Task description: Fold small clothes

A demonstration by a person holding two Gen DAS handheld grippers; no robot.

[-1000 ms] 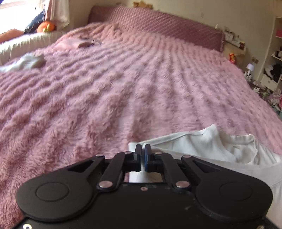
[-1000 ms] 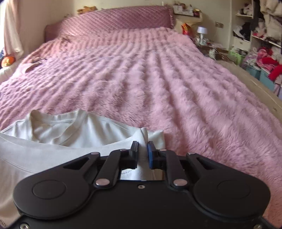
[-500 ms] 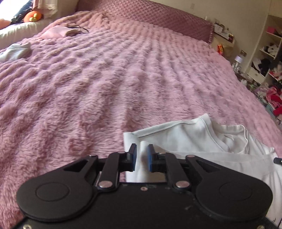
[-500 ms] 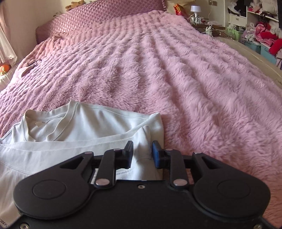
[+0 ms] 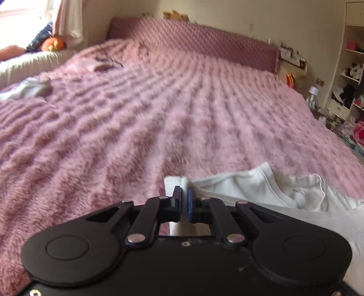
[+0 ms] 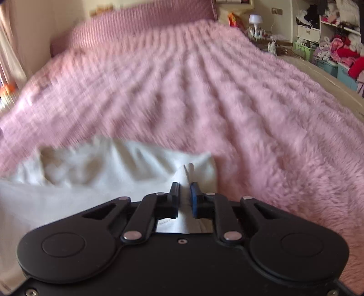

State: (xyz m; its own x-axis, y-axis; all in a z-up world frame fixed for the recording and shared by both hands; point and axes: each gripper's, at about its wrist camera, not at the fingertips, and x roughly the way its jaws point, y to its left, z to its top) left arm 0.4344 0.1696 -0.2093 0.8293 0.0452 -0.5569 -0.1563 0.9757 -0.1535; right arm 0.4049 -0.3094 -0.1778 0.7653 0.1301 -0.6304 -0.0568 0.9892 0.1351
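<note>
A small white T-shirt point(image 5: 261, 189) lies at the near edge of a fluffy pink bed cover point(image 5: 159, 118). My left gripper point(image 5: 184, 195) is shut on a pinched fold at the shirt's left shoulder corner. In the right wrist view the same shirt point(image 6: 102, 168) spreads to the left, and my right gripper point(image 6: 186, 193) is shut on a pinched fold at its right shoulder corner. The collar point(image 5: 295, 195) sits between the two grippers. The shirt's lower part is hidden under the gripper bodies.
A whitish garment point(image 5: 29, 87) and a pink garment point(image 5: 95, 65) lie far left on the bed. The quilted headboard point(image 5: 204, 41) is at the far end. Shelves and bins of clothes point(image 6: 336, 45) stand to the right, with a bedside lamp point(image 6: 256, 20).
Half a second ago both grippers were slightly open around the shirt's corners. Now both have closed on the fabric and lifted, and the views have tilted up with motion blur.
</note>
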